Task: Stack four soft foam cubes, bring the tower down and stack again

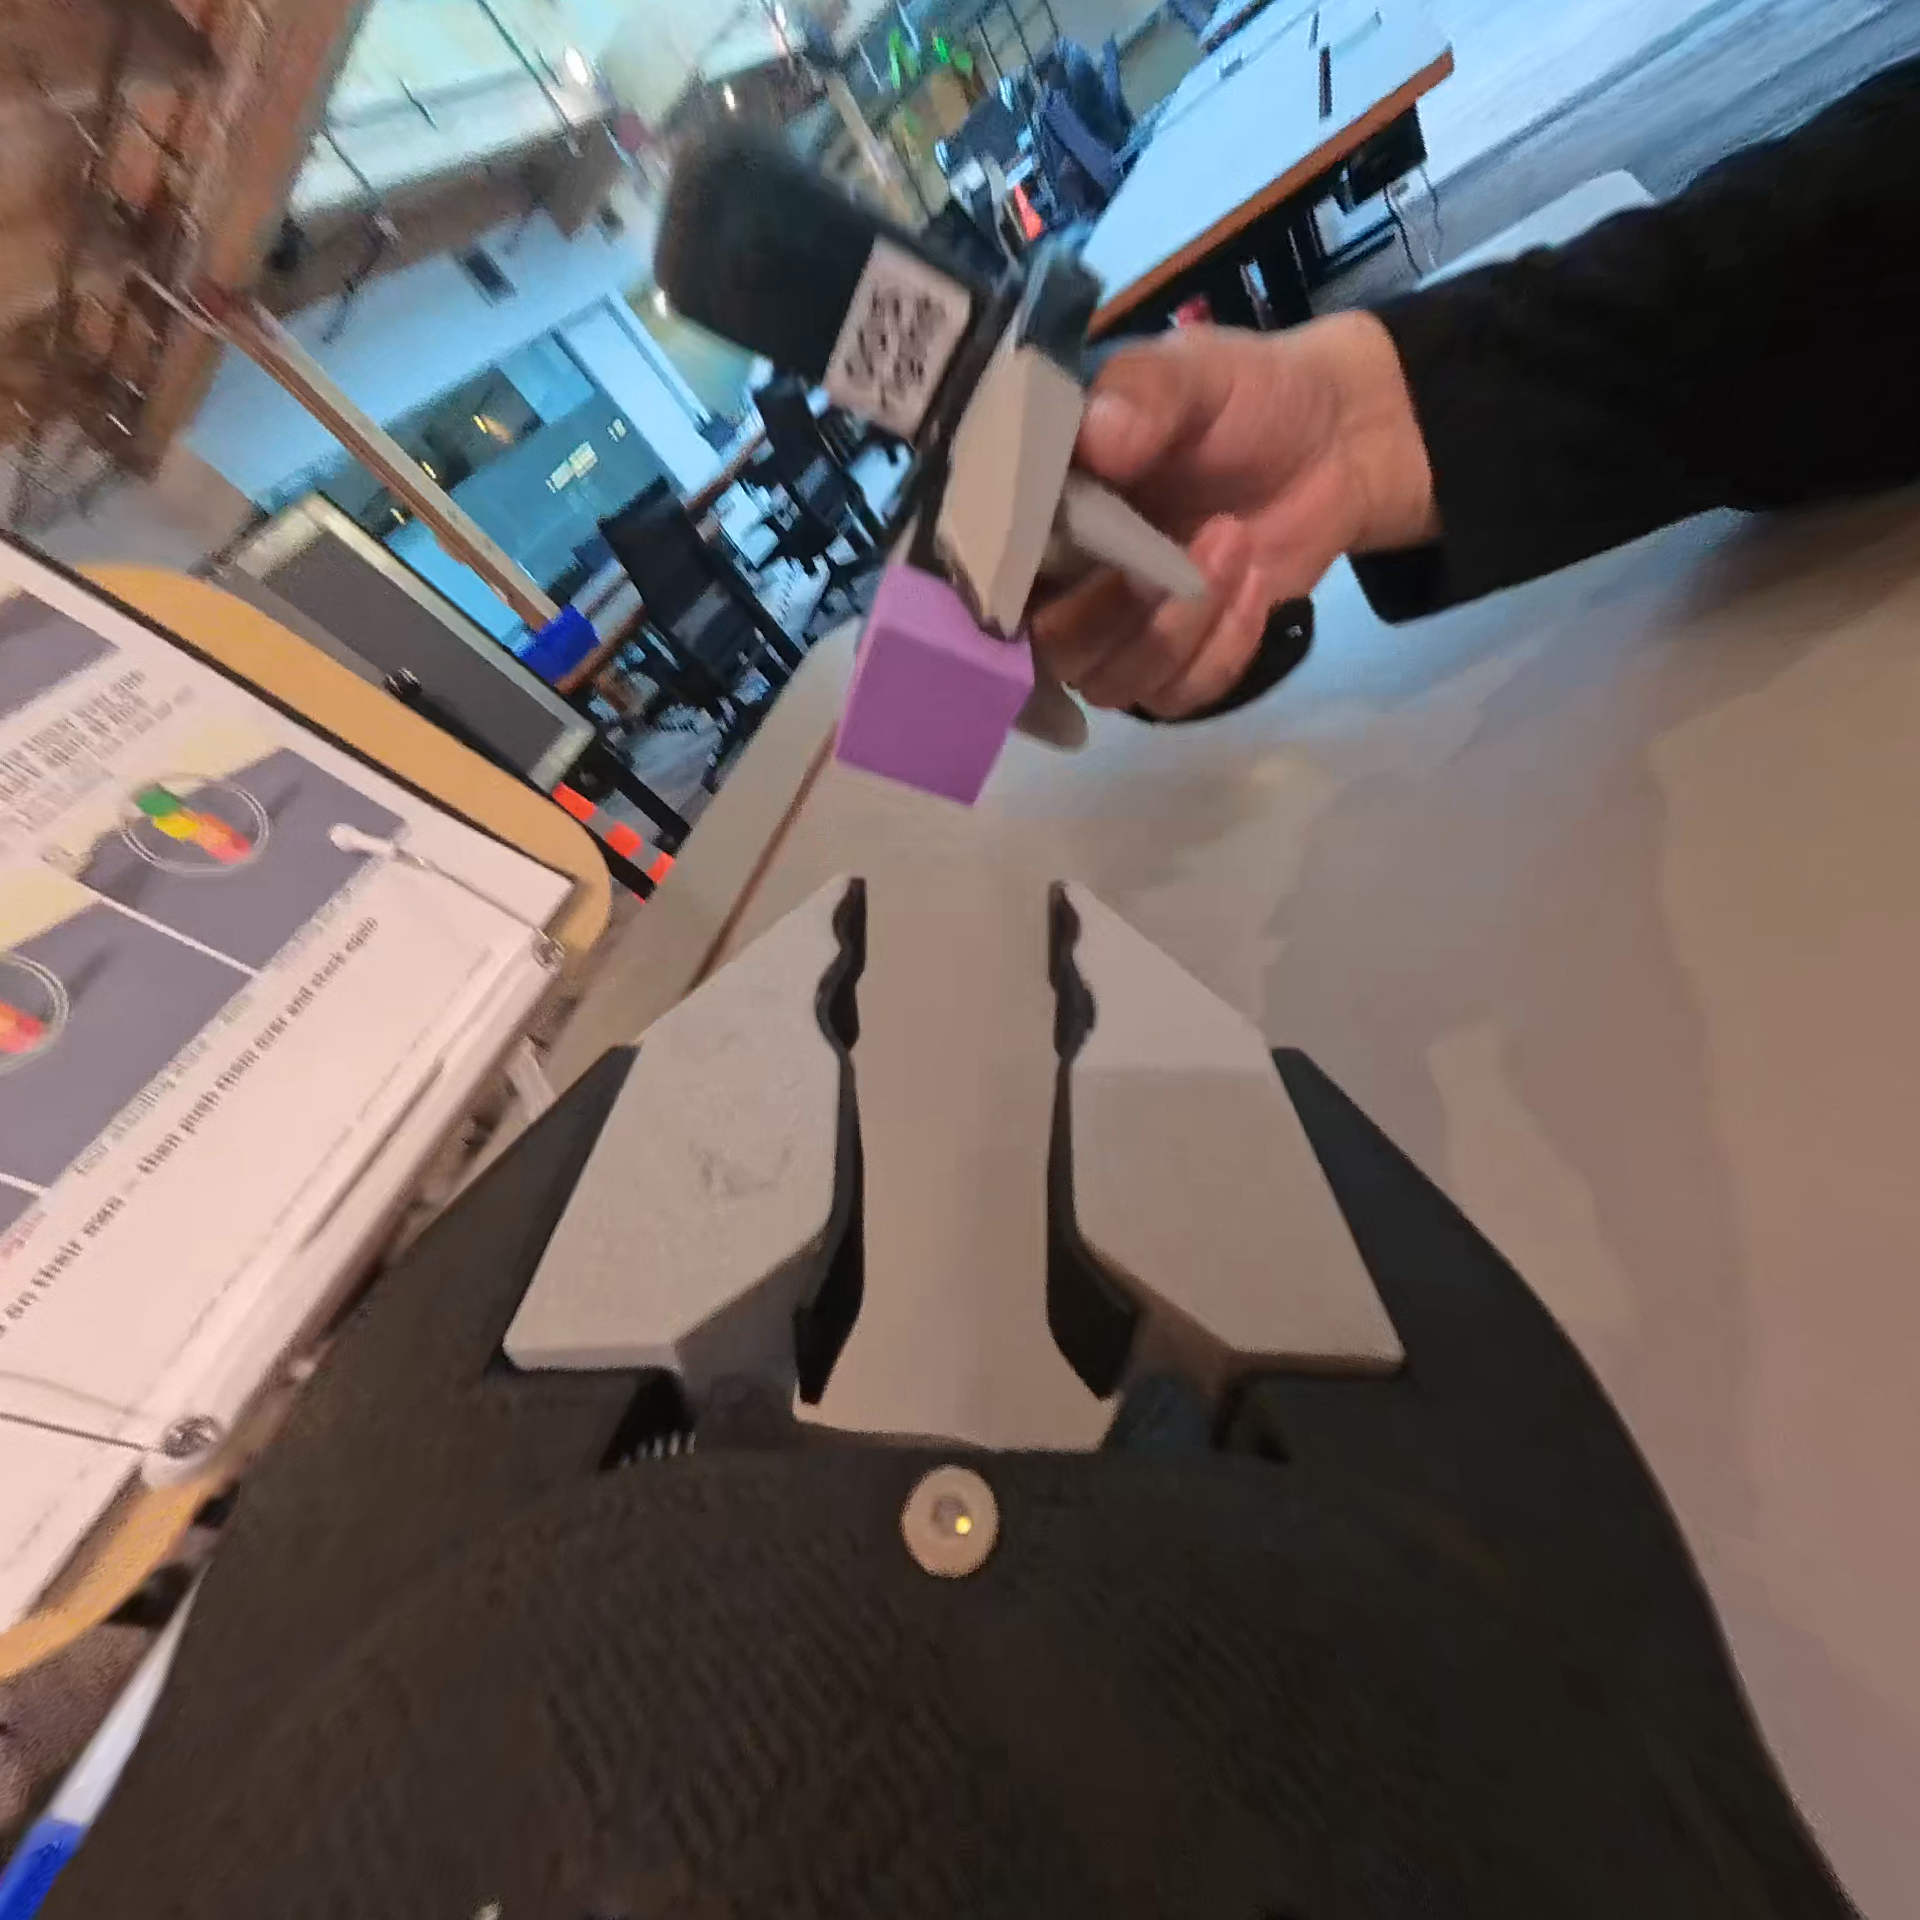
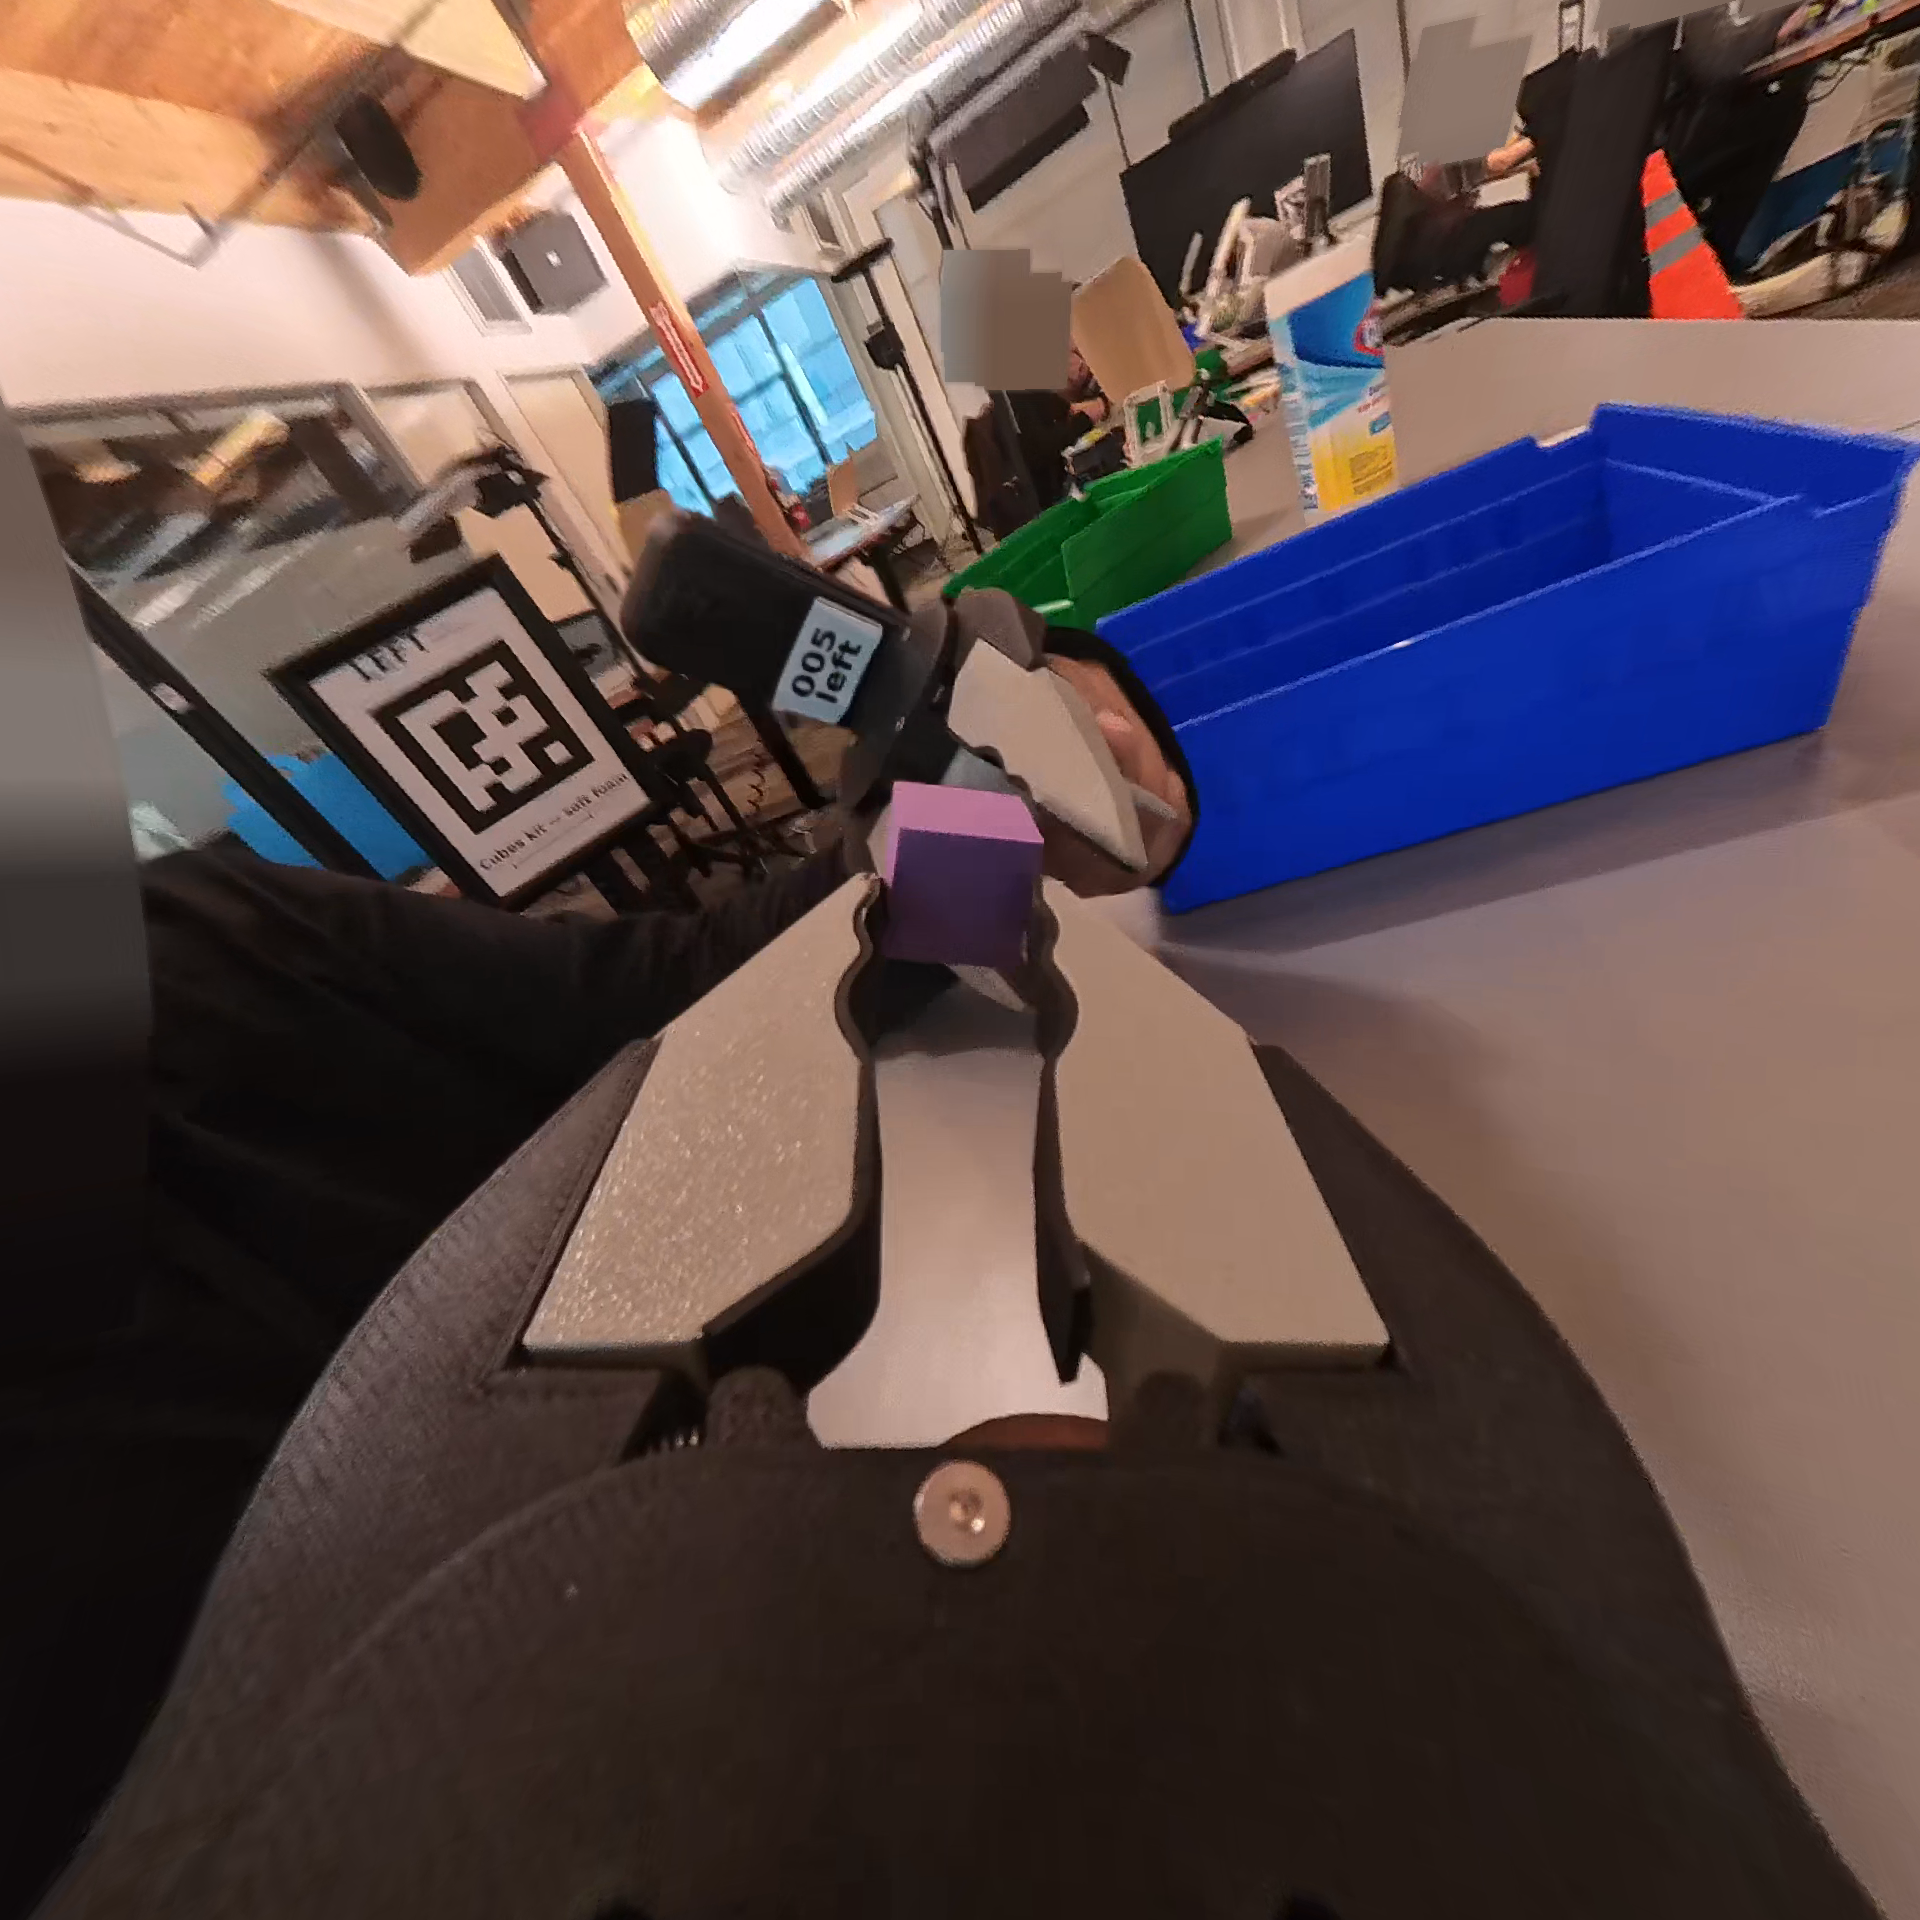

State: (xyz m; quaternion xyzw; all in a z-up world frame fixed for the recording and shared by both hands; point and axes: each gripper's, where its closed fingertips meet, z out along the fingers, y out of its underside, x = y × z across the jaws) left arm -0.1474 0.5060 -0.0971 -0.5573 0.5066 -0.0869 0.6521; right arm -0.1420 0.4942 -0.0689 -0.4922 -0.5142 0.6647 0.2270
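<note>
While the right tool (image 2: 956, 920) pinches a purple foam cube (image 2: 961, 883) near the blue bin (image 2: 1507, 665), the left tool (image 1: 954, 914) gapes bare.

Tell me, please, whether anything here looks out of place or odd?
Only one foam cube shows: a purple cube, held off the grey table between the right gripper's fingertips. No tower and no other cubes are in view. The left gripper is open and empty. The blue bin stands upright; nothing is spilled or damaged.
</note>
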